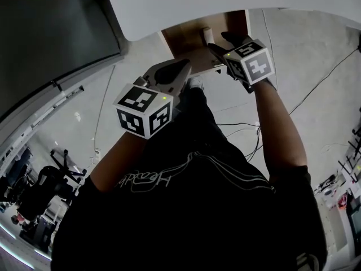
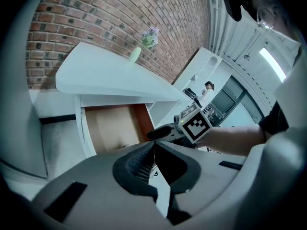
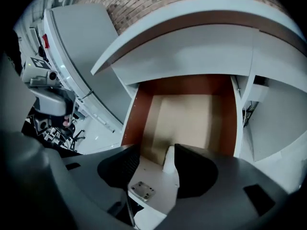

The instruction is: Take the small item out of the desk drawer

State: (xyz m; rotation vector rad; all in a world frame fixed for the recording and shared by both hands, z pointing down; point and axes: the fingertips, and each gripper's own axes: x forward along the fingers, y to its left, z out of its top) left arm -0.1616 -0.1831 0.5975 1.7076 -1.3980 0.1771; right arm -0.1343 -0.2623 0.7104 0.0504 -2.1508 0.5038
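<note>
I'm looking at a white tabletop (image 2: 110,75) set against a brick wall (image 2: 120,18), with a vase (image 2: 135,55) of flowers on it and a pale floor (image 1: 316,38) below where cables (image 1: 316,82) trail. Ahead of the right gripper (image 3: 158,150) the drawer (image 3: 136,109) is pulled out, showing red-brown walls and a tan bottom. That gripper's jaws are spread apart. The small white item (image 3: 169,158) stands upright between them, close to the right-hand jaw and just past a white panel with a metal plate (image 3: 142,190). The left gripper (image 2: 153,145) hangs short of the drawer, its jaws together.
</note>
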